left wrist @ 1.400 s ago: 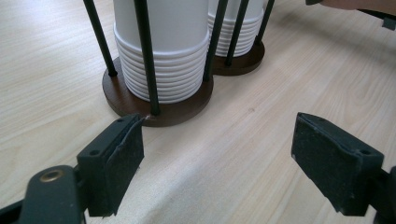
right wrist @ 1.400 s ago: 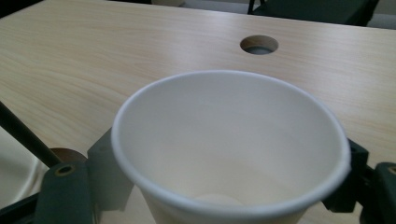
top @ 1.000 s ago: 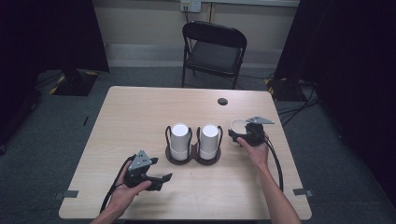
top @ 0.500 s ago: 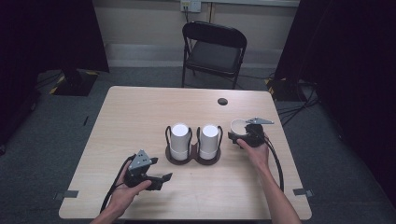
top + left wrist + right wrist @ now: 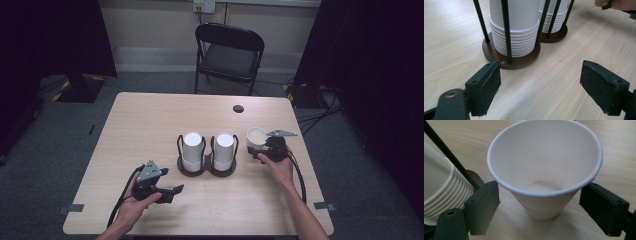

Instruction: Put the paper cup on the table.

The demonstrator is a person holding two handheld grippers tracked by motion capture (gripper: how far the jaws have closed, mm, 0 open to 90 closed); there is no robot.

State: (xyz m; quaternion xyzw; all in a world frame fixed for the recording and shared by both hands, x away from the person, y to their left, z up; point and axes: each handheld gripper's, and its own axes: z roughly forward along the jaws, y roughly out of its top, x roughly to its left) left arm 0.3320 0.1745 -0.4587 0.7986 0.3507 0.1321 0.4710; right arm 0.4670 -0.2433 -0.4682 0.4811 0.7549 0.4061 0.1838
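Observation:
A single white paper cup (image 5: 256,136) (image 5: 544,170) stands upright on the table, right of the holder. My right gripper (image 5: 257,146) (image 5: 541,200) has one jaw on each side of it. The jaws have just been opening, and a gap shows between each pad and the cup wall. Two stacks of white cups (image 5: 192,149) (image 5: 224,149) sit upside down in a dark wire holder with a brown base (image 5: 207,172) (image 5: 511,61). My left gripper (image 5: 175,191) (image 5: 540,75) rests near the table's front, open and empty, and faces the nearer stack (image 5: 515,30).
A small dark round mark (image 5: 238,108) lies near the table's far edge. A black folding chair (image 5: 230,55) stands behind the table. The right hand (image 5: 614,3) shows at the top corner of the left gripper view. Bare wood lies between the left gripper and the holder.
The right gripper's jaws have spread a little away from the single cup, which stays standing on the table. The left hand and its gripper have not moved.

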